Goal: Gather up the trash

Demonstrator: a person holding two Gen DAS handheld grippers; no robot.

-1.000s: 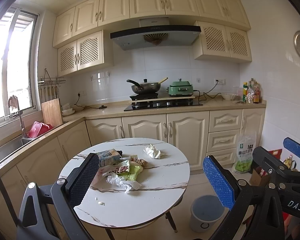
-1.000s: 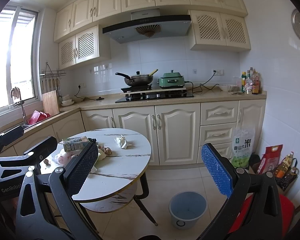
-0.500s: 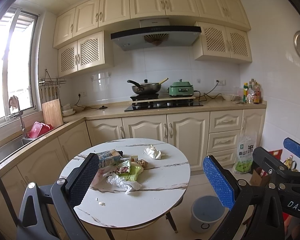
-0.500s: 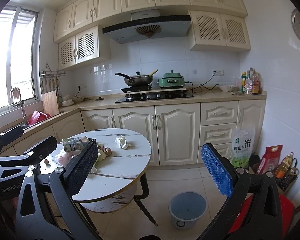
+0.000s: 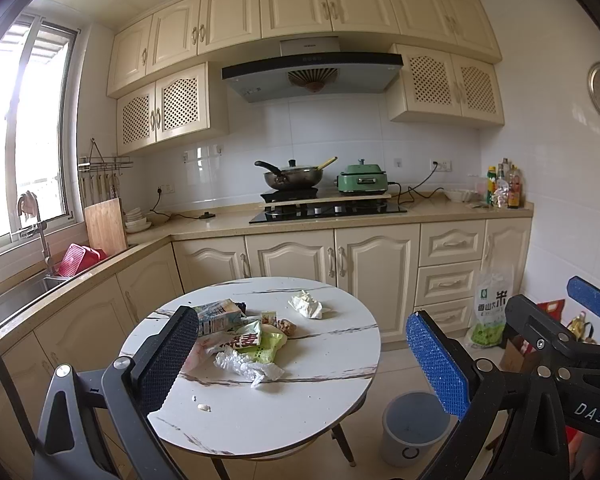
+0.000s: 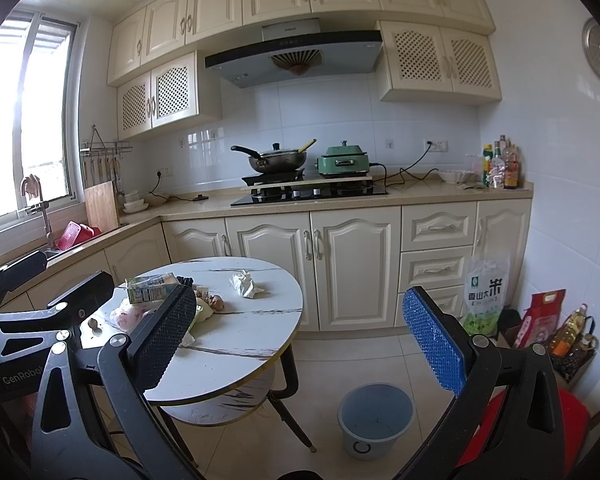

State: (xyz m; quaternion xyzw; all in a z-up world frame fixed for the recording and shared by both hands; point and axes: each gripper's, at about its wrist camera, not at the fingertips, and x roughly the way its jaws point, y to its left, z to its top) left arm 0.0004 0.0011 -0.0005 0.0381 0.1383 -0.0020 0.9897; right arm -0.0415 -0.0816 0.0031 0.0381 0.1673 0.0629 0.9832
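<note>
A home kitchen: cream cabinets [image 5: 332, 8] run along the far wall above a gas hob [image 5: 328, 210] with a wok [image 5: 294, 178] under a range hood [image 5: 312, 74]. A sink [image 5: 16, 300] sits below the left window [image 5: 28, 132], and a rice bag [image 5: 490, 308] leans at the right.

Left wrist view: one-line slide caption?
Open left gripper faces a round white marble-look table strewn with wrappers, a crumpled white tissue and a grey plastic bin beside it.
</note>
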